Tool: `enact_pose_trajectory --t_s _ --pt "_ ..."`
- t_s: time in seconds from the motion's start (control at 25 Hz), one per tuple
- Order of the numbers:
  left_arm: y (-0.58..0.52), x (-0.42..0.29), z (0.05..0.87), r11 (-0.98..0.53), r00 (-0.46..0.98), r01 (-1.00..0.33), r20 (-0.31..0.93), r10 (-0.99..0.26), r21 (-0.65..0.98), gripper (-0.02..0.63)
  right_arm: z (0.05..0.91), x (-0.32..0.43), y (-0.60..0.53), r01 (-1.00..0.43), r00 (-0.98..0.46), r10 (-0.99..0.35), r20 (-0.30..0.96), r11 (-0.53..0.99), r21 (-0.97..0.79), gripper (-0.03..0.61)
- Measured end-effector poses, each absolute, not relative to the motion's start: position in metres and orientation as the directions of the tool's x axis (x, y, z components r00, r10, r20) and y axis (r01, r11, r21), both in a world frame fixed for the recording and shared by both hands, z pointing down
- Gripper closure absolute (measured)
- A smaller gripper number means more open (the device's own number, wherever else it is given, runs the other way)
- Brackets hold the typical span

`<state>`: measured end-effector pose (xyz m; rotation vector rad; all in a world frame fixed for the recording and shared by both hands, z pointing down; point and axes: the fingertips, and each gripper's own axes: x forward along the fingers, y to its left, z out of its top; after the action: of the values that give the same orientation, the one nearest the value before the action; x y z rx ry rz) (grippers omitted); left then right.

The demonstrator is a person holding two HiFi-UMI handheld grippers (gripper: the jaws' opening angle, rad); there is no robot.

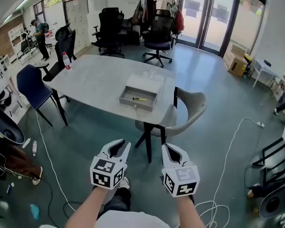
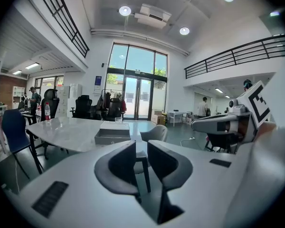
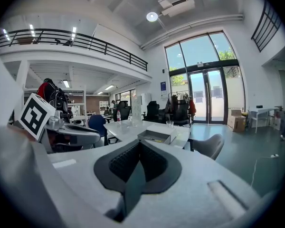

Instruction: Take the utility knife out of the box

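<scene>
An open grey box (image 1: 138, 99) sits near the front edge of the pale table (image 1: 92, 82), far ahead of both grippers. Inside it lies the utility knife (image 1: 139, 99), small, yellow and black. The box also shows in the left gripper view (image 2: 113, 136) and the right gripper view (image 3: 154, 137), where the knife (image 3: 155, 140) is a thin yellow streak. My left gripper (image 1: 119, 147) (image 2: 141, 148) hangs over the floor, a narrow gap between its jaws and nothing in it. My right gripper (image 1: 171, 150) (image 3: 138, 147) is beside it, jaws together, empty.
A white lid (image 1: 143, 83) lies behind the box, with a clear cup (image 1: 151, 73) beyond it. A grey chair (image 1: 190, 106) stands at the table's near right corner, a blue chair (image 1: 34, 87) on the left. A bottle (image 1: 65, 61) is at the table's far left. Cables (image 1: 230, 146) run across the floor.
</scene>
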<state>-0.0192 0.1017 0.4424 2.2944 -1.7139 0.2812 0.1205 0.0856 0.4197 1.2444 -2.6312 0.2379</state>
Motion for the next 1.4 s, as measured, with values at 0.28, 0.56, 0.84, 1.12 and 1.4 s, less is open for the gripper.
enact_pose_trajectory --t_s 0.28,0.56,0.84,1.12,1.4 --pt "0.049 -0.038 0.449 -0.285 0.307 -0.952 0.321 -0.896 0.113 0.535 0.423 0.101 0.035 -0.783 -0.606 -0.743 0.285 0.62 -0.048 0.574" --pt "-0.012 -0.062 0.459 -0.316 0.346 -0.938 0.339 -0.875 0.144 0.503 0.428 0.074 -0.023 -0.8 -0.579 -0.752 0.315 0.598 -0.043 0.574" --pt "-0.068 -0.087 0.468 -0.354 0.392 -0.92 0.363 -0.845 0.169 0.474 0.431 0.047 -0.076 -0.818 -0.552 -0.76 0.344 0.574 -0.044 0.574" --pt "-0.114 -0.113 0.475 -0.392 0.436 -0.9 0.382 -0.815 0.192 0.419 0.427 0.018 -0.116 -0.827 -0.537 -0.767 0.35 0.561 -0.038 0.574" --pt "-0.153 -0.114 0.48 -0.479 0.505 -0.861 0.406 -0.762 0.172 0.391 0.421 0.009 -0.148 -0.852 -0.501 -0.795 0.341 0.523 -0.034 0.574"
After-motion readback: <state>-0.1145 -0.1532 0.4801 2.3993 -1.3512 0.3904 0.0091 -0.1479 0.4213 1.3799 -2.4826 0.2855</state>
